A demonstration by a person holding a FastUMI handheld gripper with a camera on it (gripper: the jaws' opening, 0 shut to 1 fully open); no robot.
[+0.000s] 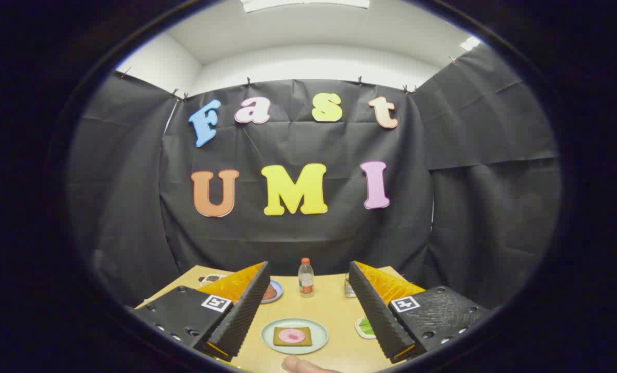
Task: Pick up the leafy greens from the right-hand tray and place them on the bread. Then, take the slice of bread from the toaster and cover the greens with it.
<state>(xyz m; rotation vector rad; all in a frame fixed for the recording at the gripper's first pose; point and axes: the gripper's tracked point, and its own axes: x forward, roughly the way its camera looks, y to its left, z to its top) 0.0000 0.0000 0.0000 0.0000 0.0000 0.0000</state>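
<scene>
1. The leafy greens (366, 326) lie on a small tray (359, 328) on the table (334, 305), just beside the inner edge of the right finger, which hides the tray's far side.
2. The bread (292, 336) lies flat in the middle of a pale round plate (318, 331), with a pink round slice (290, 335) resting on top of it.
3. That plate sits on the table between the two fingers, a little to the left of the tray of greens and apart from it.
4. The gripper (307, 305) hangs above the table with its fingers spread wide apart and nothing held between them; neither finger touches the greens or the bread.
5. Beyond the plate, near the table's far edge, a small clear bottle (305, 277) with a red cap stands upright between the fingertips.
6. A second plate (274, 291) with something reddish-brown on it peeks out from behind the left finger, just left of the bottle.
7. A small dish (211, 279) with dark contents sits further left, near the table's far left corner.
8. Part of a jar-like object (349, 288) shows against the right finger; what it is I cannot tell.
9. A fingertip of the person's hand (300, 364) shows at the near edge of the table, just in front of the bread plate.
</scene>
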